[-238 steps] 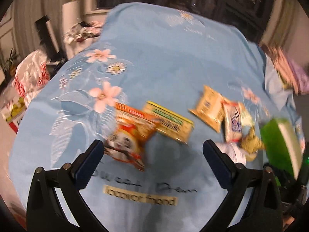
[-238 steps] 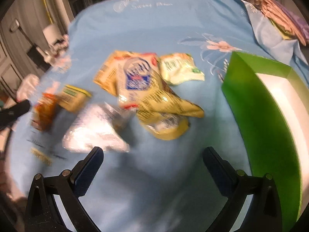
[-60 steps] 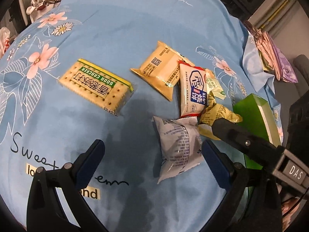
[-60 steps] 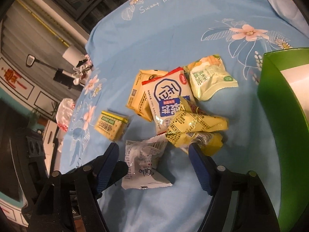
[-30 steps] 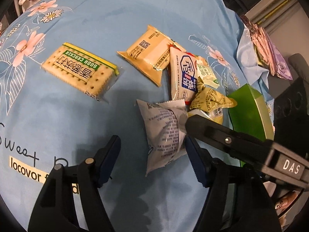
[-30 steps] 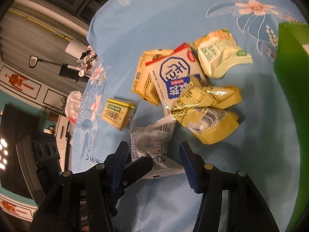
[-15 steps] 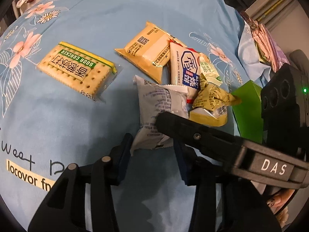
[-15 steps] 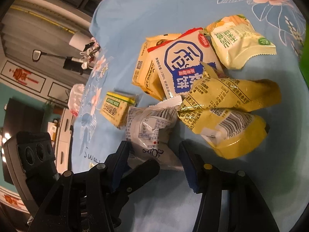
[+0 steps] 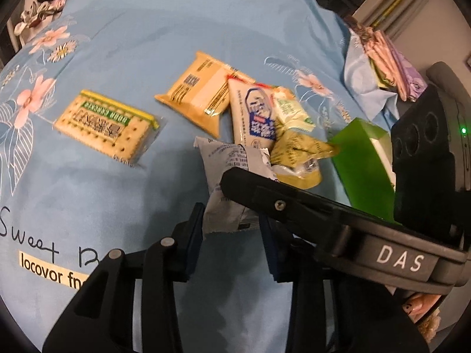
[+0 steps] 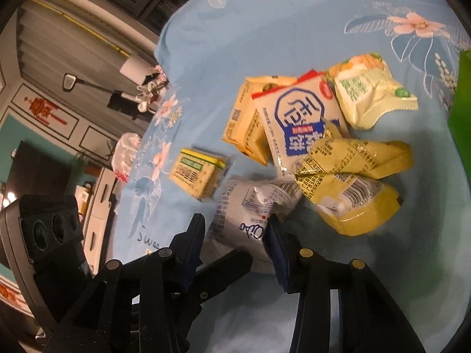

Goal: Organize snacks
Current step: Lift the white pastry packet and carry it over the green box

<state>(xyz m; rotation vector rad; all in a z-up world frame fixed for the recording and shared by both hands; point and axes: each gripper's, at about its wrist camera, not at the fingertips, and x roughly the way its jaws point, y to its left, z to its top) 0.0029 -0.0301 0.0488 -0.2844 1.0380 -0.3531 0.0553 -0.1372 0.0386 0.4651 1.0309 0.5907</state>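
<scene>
we had both hand-held grippers, left (image 9: 232,223) and right (image 10: 235,235), closing onto the grey snack packet (image 10: 250,206); next we judged a lift toward the green box (image 9: 362,158).

I am closing both the left gripper (image 9: 231,229) and the right gripper (image 10: 235,245), angled downward and crossing, on one packet.

Blue floral bedsheet (image 9: 123,23), folded pink and purple cloths (image 9: 385,56) at its edge.
</scene>
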